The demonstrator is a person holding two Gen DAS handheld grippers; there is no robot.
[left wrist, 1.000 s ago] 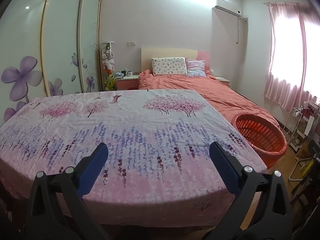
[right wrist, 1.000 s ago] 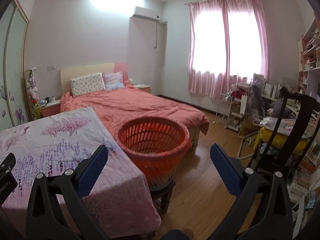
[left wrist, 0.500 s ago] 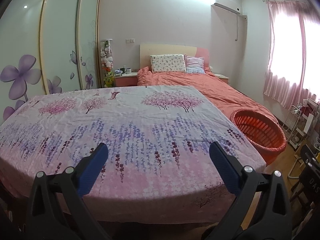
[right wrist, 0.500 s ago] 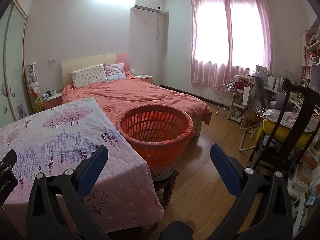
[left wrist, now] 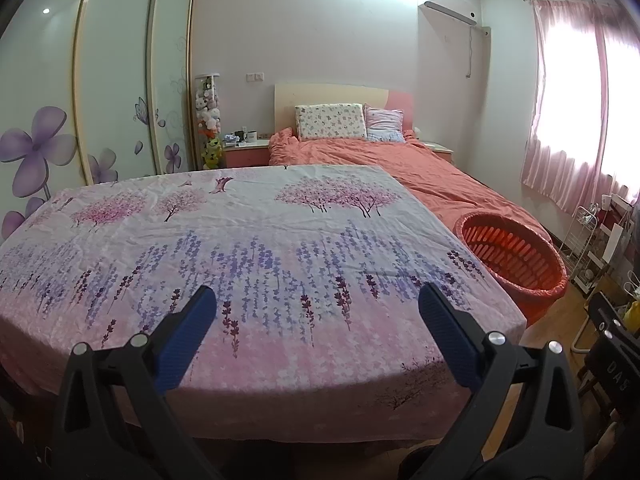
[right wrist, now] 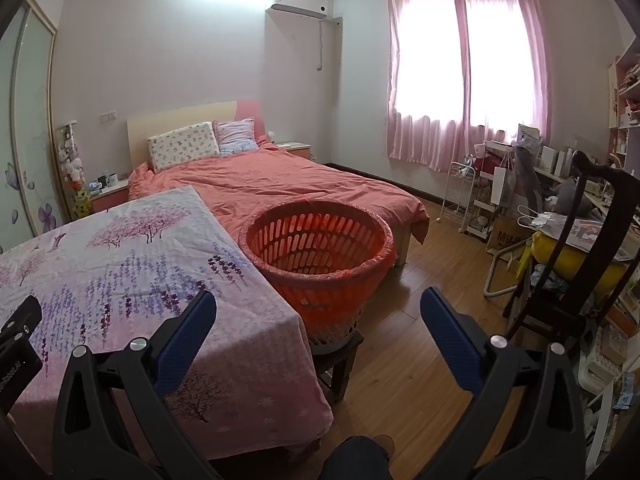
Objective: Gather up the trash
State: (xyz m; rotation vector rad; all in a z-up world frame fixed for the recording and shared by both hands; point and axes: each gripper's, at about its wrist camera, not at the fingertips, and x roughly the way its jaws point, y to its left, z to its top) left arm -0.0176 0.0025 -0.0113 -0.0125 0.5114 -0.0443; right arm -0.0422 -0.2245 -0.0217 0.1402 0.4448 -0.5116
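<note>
A bedroom in a home
A bed (right wrist: 280,184) with pillows (right wrist: 184,146) and a coral duvet, pink curtains (right wrist: 464,68), a flower-printed sliding wardrobe (left wrist: 100,80), bedside table (left wrist: 244,151), wall air conditioner (right wrist: 300,3) and wood floor (right wrist: 432,280)

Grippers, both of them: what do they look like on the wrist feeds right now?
They match. The left gripper and the right gripper each have two black plastic arms shaped like open triangles, with round silver bolt heads at the joints. Each arm ends in a flat blue finger pad with a fine ribbed texture. No cables show, and no sleeve or glove is in view.
</note>
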